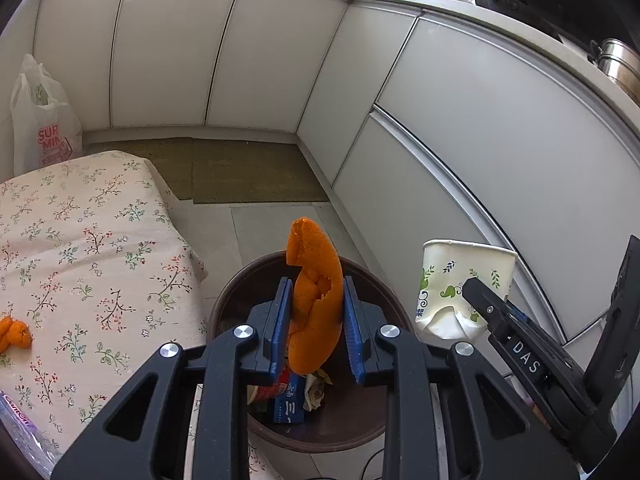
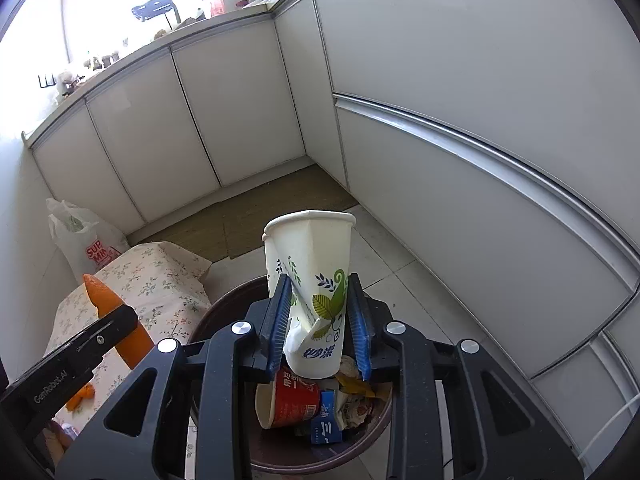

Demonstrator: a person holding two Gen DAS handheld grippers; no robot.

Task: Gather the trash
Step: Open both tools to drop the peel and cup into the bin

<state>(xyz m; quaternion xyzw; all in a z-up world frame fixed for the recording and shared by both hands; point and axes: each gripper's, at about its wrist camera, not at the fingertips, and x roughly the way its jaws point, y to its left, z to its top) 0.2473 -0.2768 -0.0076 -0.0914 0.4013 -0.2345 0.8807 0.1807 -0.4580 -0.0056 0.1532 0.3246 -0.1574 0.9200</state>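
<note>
My left gripper (image 1: 316,312) is shut on an orange peel (image 1: 314,280) and holds it above the brown round trash bin (image 1: 384,292). My right gripper (image 2: 320,320) is shut on a crushed paper cup with green leaf print (image 2: 316,276), also above the bin (image 2: 224,300). The cup shows in the left wrist view (image 1: 460,280) to the right of the peel. The peel shows in the right wrist view (image 2: 116,316) at the left. The bin holds a red noodle cup (image 2: 292,400), a blue packet (image 2: 326,428) and crumpled wrappers.
A table with a floral cloth (image 1: 80,248) stands left of the bin, with more orange peel (image 1: 16,334) on it. A white plastic bag (image 1: 40,120) stands behind the table. White cabinets (image 1: 480,140) run along the back and right. A mat (image 1: 248,172) lies on the floor.
</note>
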